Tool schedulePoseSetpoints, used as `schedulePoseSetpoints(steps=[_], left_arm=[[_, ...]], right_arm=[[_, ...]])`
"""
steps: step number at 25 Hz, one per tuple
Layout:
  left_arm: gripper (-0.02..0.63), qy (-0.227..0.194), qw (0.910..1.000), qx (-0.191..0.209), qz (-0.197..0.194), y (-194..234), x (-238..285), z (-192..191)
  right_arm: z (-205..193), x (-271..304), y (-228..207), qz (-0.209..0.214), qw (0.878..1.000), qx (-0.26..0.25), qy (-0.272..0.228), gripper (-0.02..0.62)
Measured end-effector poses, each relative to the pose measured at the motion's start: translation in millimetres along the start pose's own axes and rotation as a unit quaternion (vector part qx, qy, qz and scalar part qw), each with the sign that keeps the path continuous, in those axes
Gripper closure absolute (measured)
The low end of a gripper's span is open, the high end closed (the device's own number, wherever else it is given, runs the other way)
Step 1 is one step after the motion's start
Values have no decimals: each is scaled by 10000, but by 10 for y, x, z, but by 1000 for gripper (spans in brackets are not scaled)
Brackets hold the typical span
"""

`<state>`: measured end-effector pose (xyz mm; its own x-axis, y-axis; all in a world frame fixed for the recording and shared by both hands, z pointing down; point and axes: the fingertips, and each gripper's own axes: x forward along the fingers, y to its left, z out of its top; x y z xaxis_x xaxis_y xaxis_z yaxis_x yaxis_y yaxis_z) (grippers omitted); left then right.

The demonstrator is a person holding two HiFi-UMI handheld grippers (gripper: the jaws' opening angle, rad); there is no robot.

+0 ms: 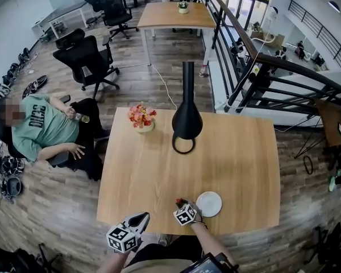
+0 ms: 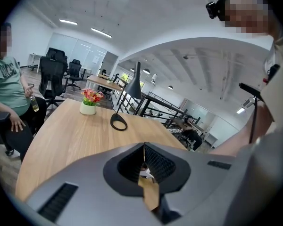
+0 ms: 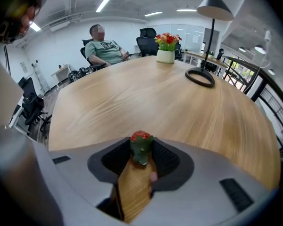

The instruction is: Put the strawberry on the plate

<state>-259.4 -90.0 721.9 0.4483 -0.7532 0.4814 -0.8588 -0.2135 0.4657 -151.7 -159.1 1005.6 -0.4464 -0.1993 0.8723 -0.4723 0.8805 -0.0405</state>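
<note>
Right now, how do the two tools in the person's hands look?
The left tool and the right tool are alike: a smooth grey body, black ribbed pads, and a white cube with black square markers.

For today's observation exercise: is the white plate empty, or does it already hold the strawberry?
Empty. In the head view the plate shows only bare white; the strawberry is beside it, to its left, not on it.

Grey tongs, black ribbed pads, marker cubes
</note>
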Motion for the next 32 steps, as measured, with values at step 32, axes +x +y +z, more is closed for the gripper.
schedulePoseSetpoints(steps=[32], left_arm=[[601,-132,9953,268,-921,-734,418,244]], right_arm=[[922,-2725,-316,-212,9449,1575,-2862,454]])
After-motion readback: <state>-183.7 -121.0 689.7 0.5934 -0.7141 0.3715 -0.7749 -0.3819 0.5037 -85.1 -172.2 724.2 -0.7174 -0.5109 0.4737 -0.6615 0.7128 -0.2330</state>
